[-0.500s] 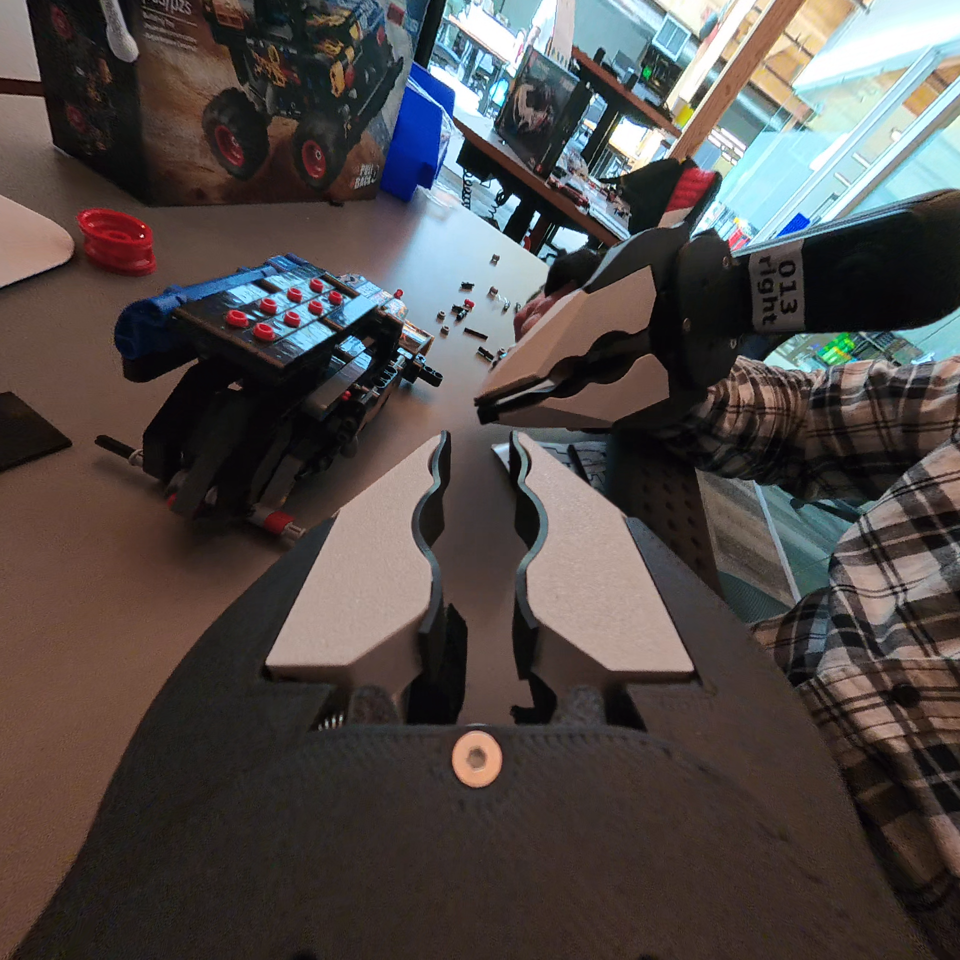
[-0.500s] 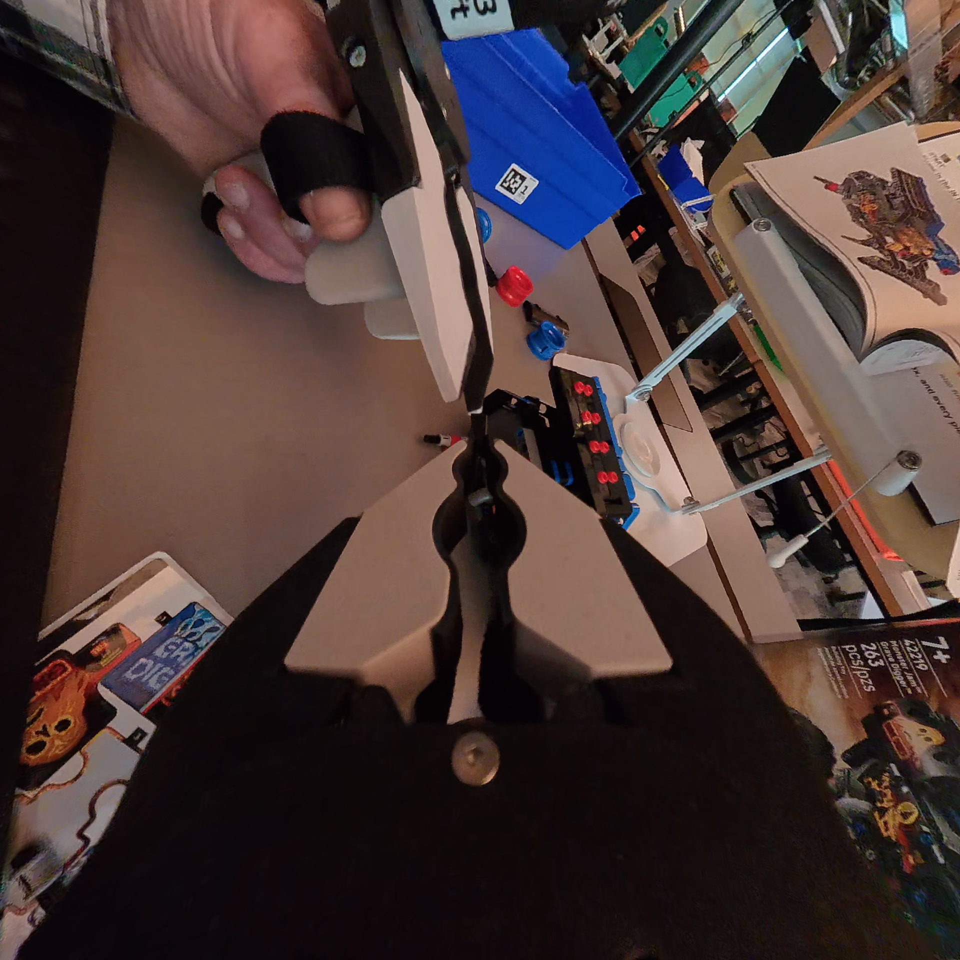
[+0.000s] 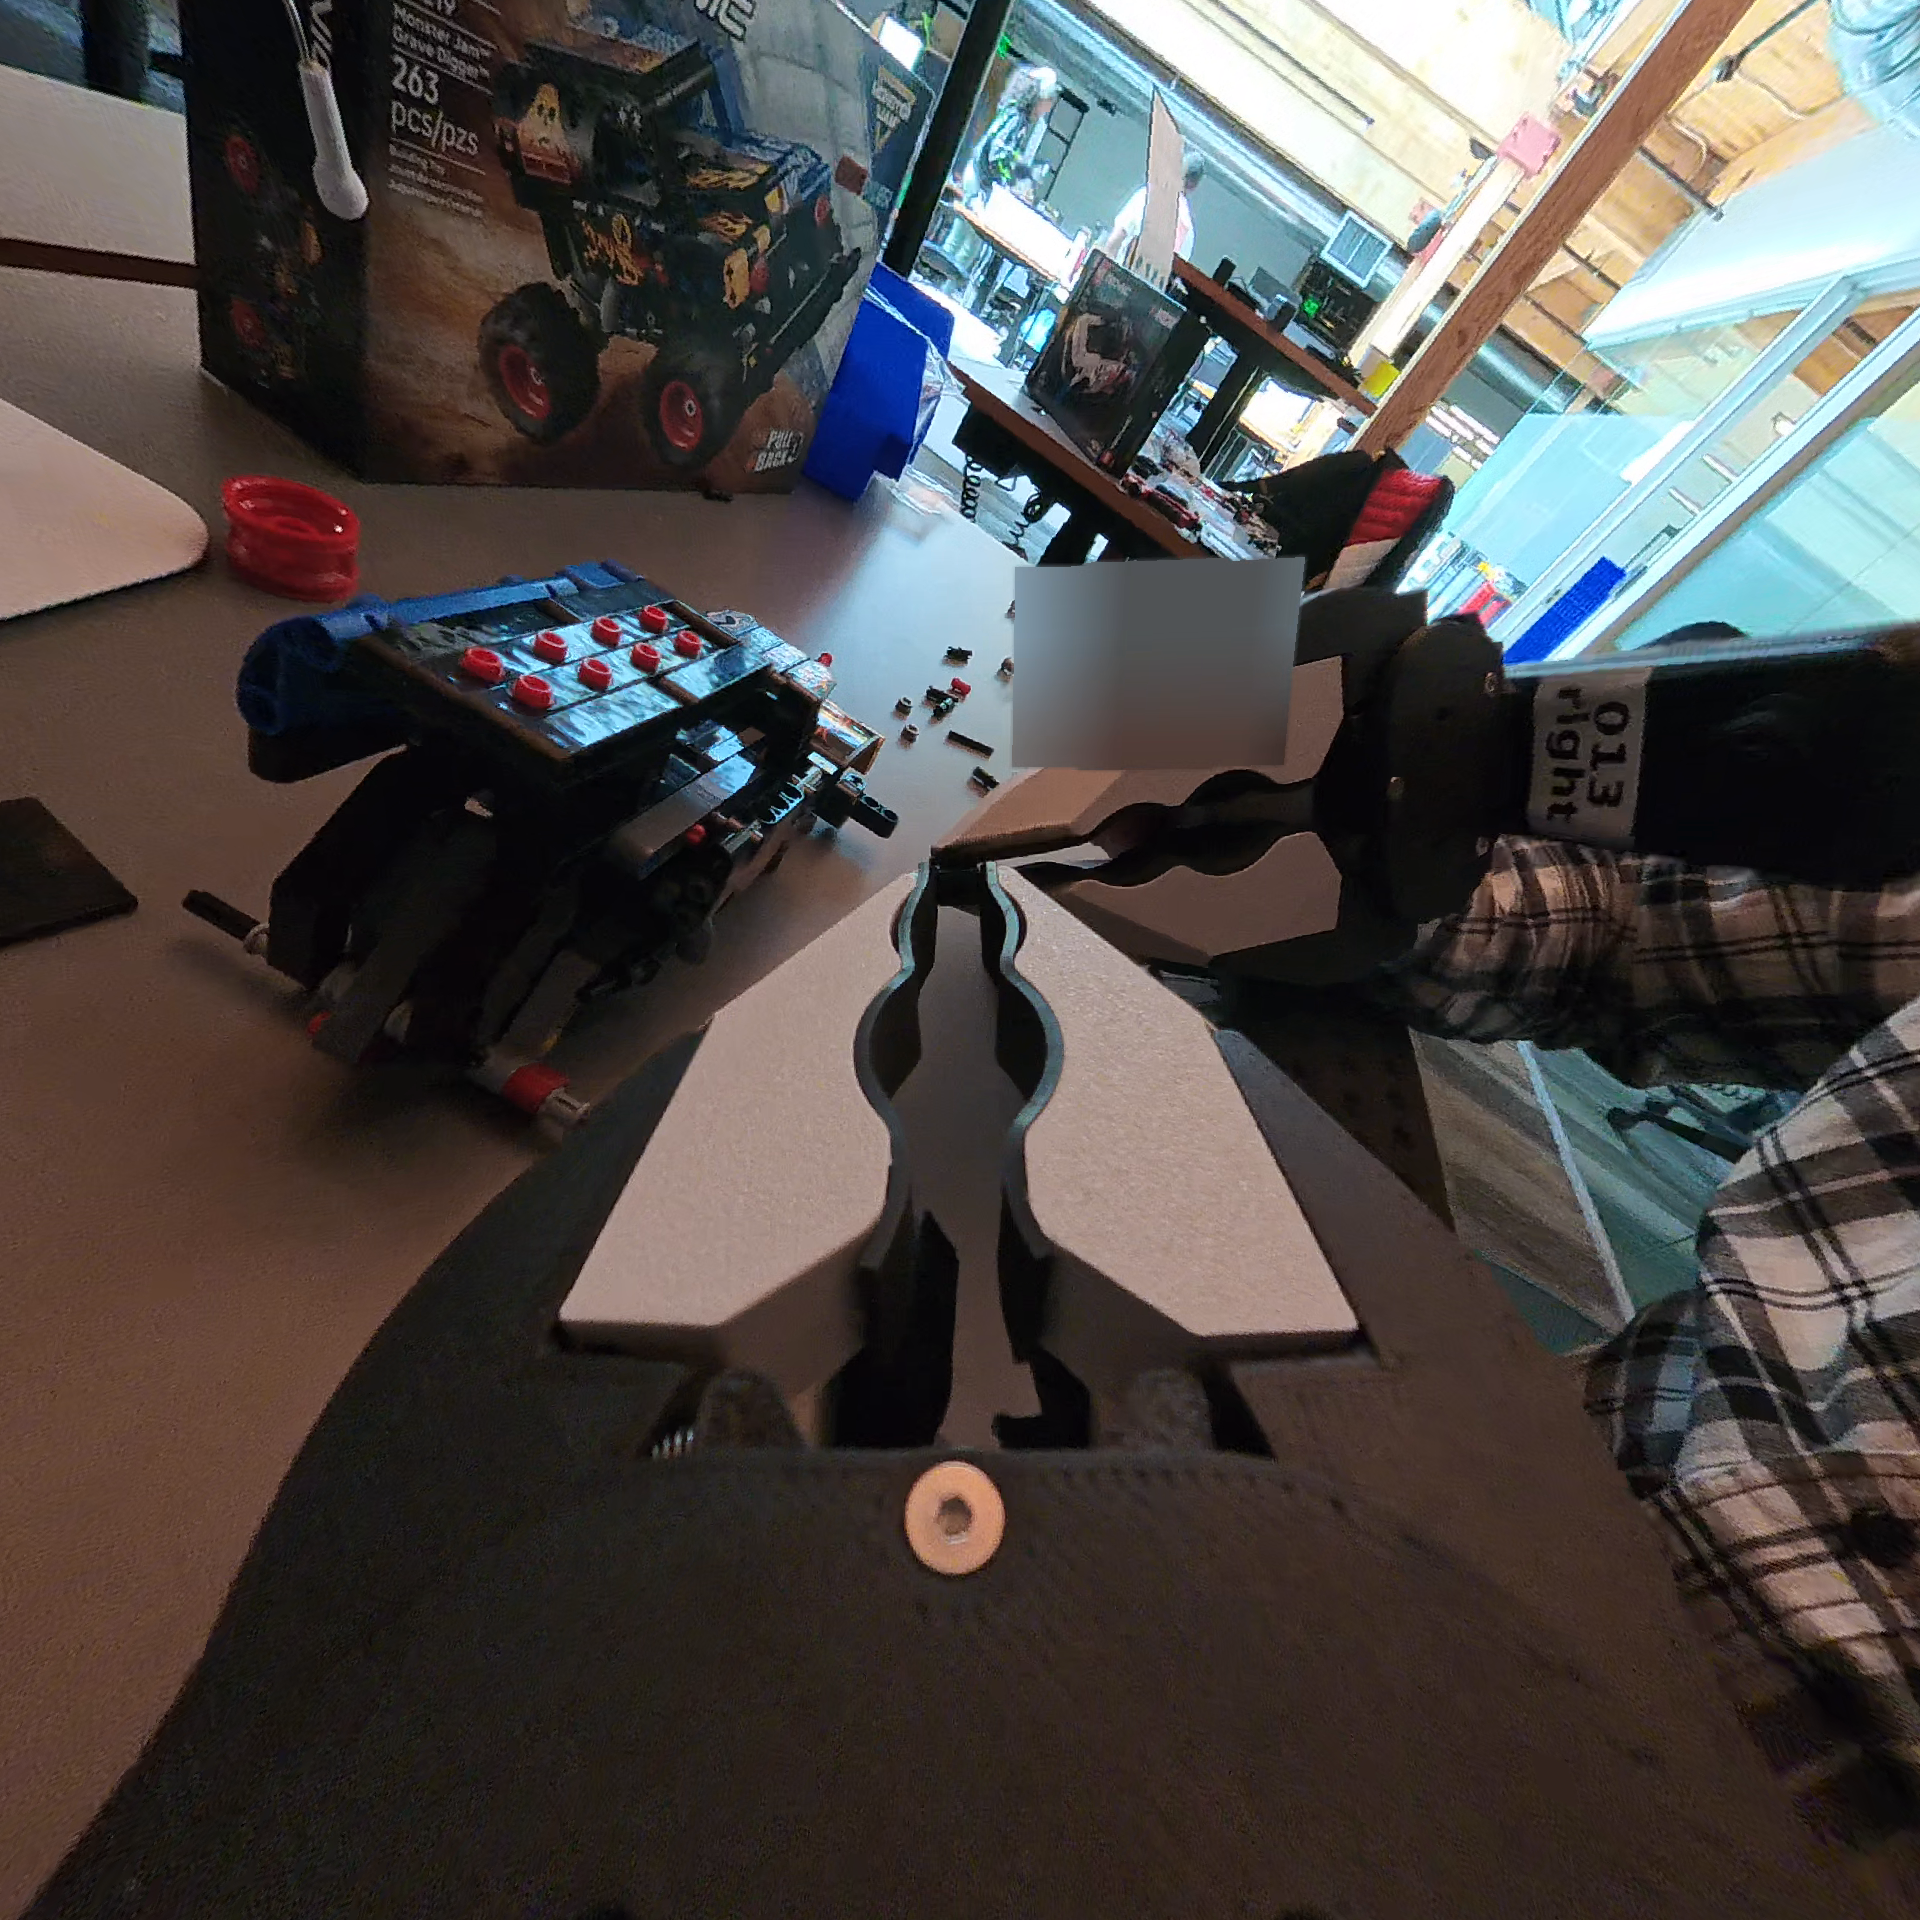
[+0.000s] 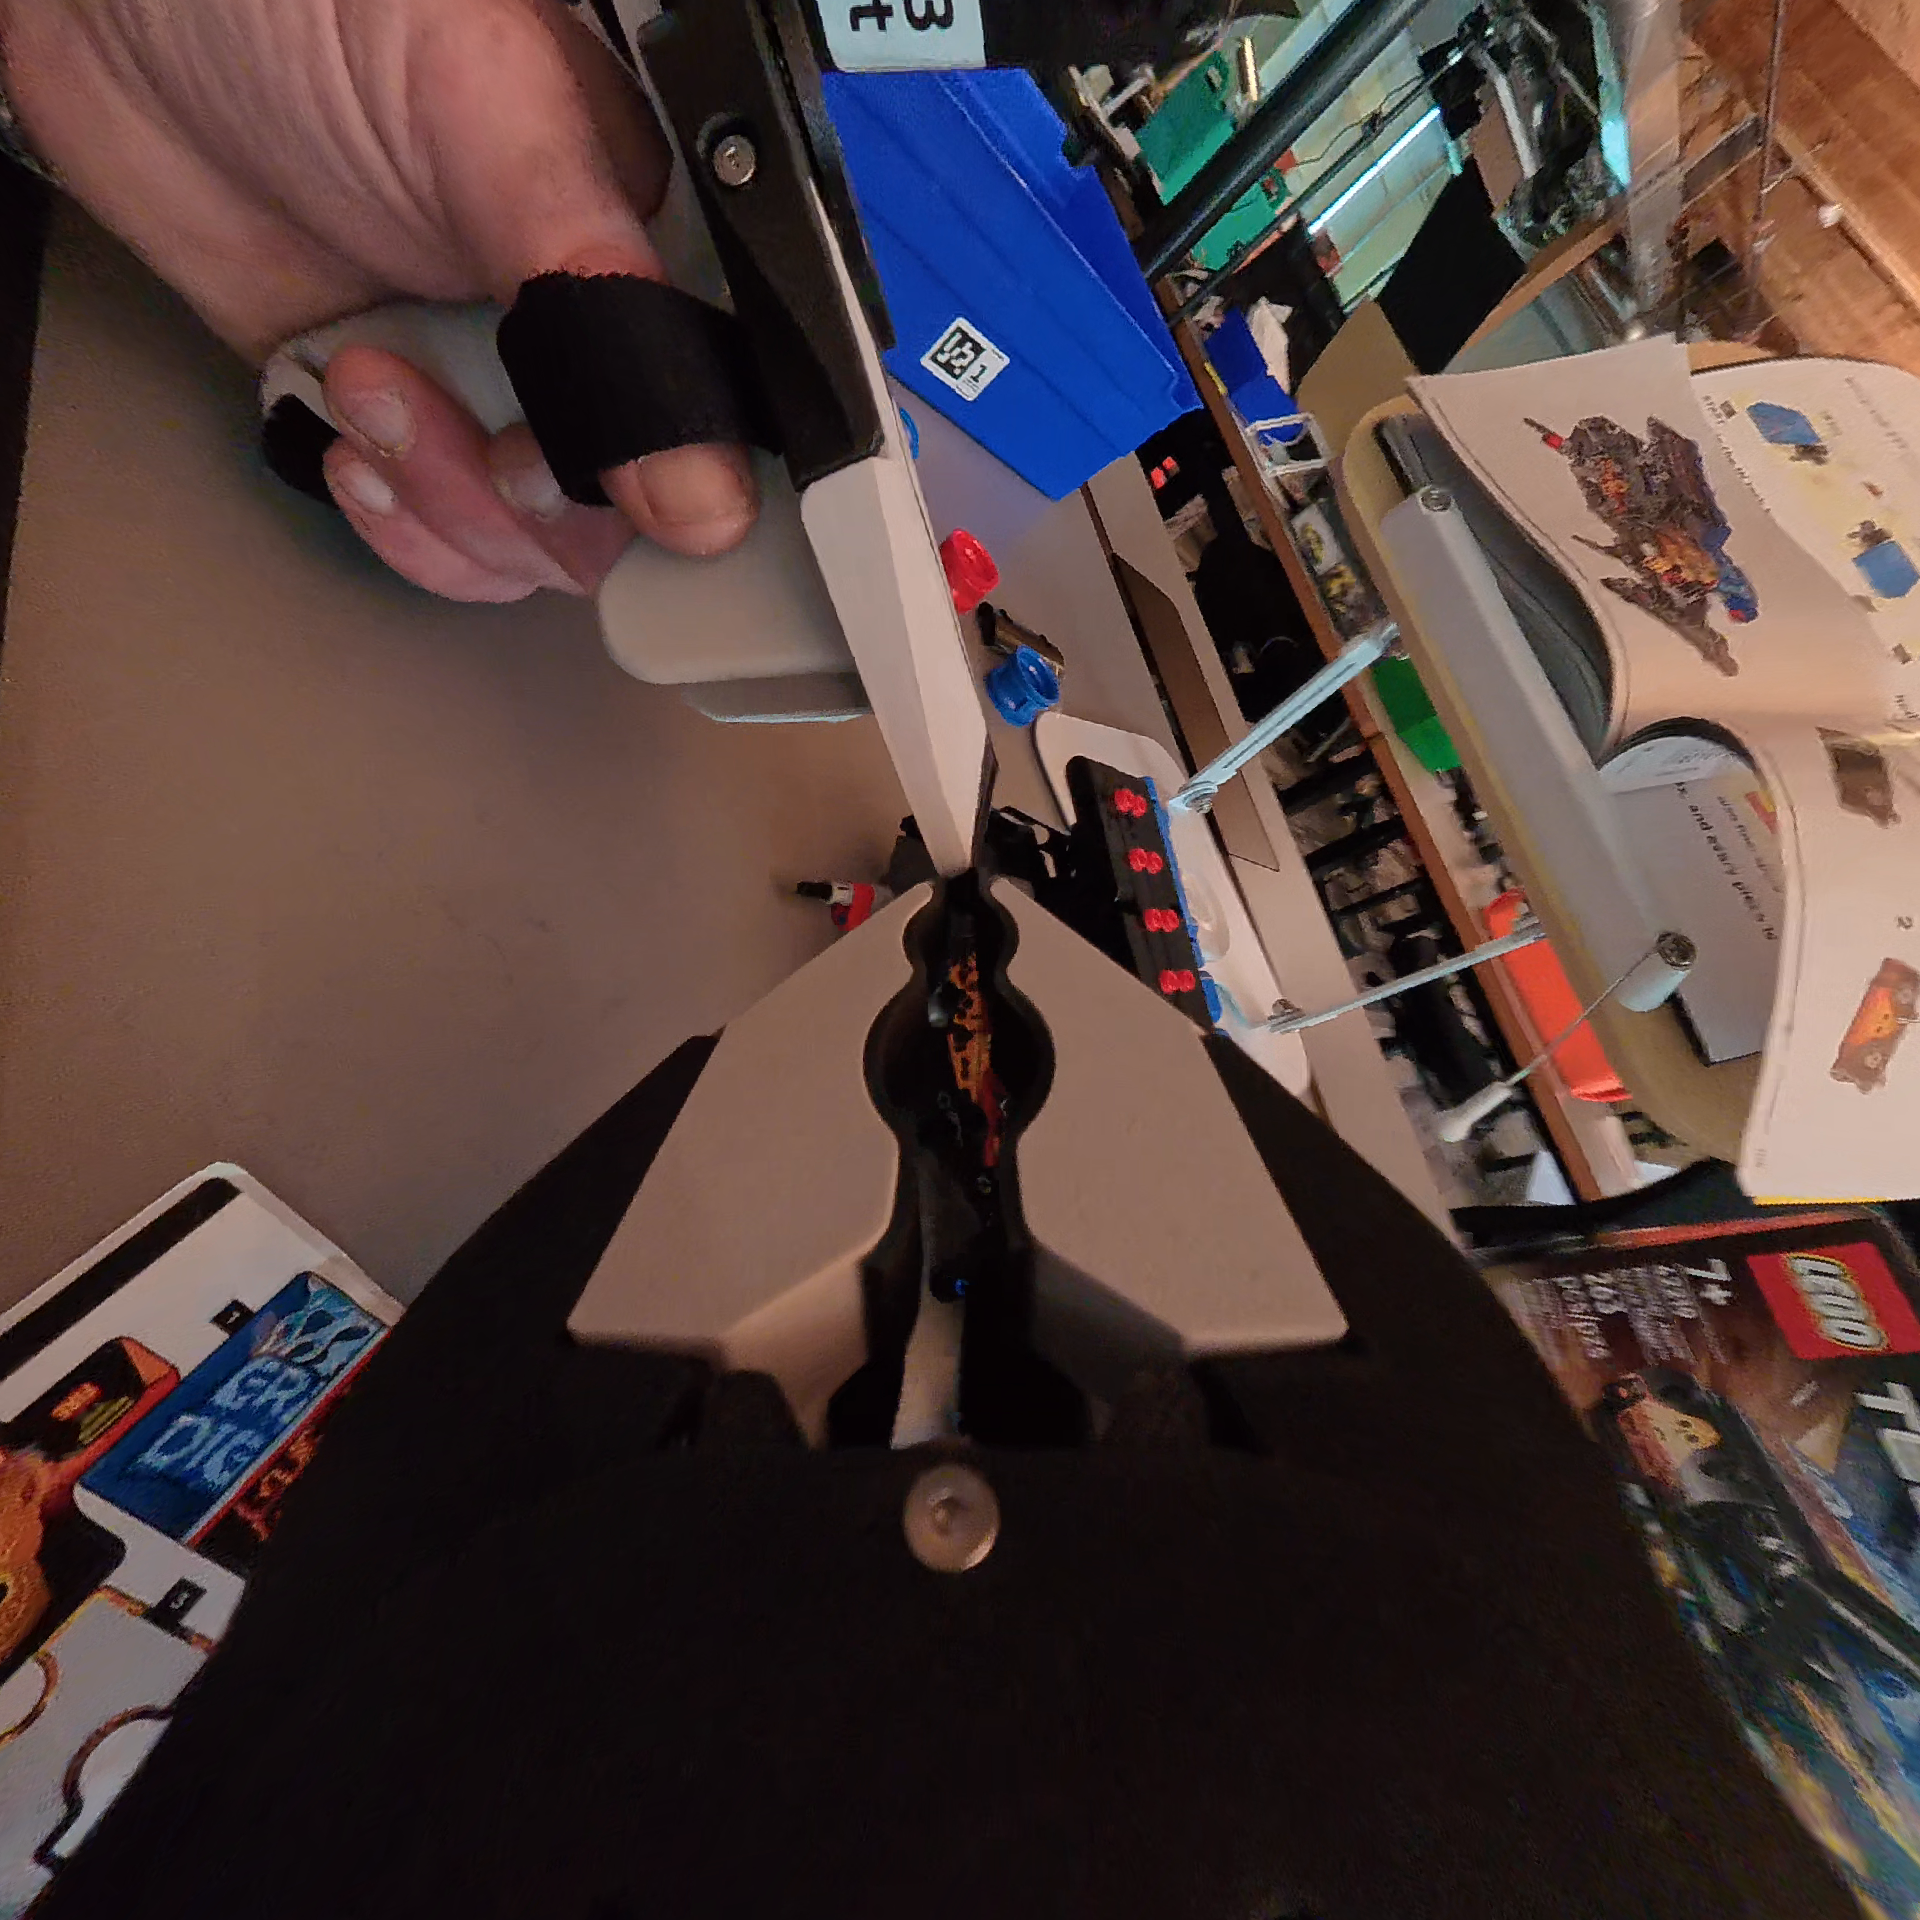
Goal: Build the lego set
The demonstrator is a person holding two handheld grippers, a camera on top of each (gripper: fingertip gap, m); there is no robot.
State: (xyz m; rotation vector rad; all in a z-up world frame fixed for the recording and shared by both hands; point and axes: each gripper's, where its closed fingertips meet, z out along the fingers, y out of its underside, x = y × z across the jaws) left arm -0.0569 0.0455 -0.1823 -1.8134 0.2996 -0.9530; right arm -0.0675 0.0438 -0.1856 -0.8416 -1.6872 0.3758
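Note:
The partly built black and blue Lego truck [image 3: 540, 790] lies on its side on the grey table, left of both grippers; it also shows in the right wrist view [image 4: 1122, 862]. My right gripper [image 4: 961, 894] is shut on a thin black piece with an orange flame print [image 4: 971, 1029]. It reaches in from the right in the left wrist view [image 3: 966, 857]. My left gripper [image 3: 956, 881] meets it tip to tip, its jaws narrowed onto the end of that piece [image 3: 961, 868]. The left gripper shows edge-on in the right wrist view [image 4: 961, 847].
The set's box [image 3: 520, 260] stands at the back. A red wheel rim [image 3: 291, 525] and several small loose parts [image 3: 945, 707] lie on the table. A blue bin [image 4: 997, 260], an open instruction booklet on a stand [image 4: 1662, 727] and a sticker sheet [image 4: 156, 1403] are nearby. Less than 4 cm separates the two grippers' tips.
My left gripper's jaws have closed in from open and moved forward to the right gripper's tips. The right gripper still holds the flame-printed piece.

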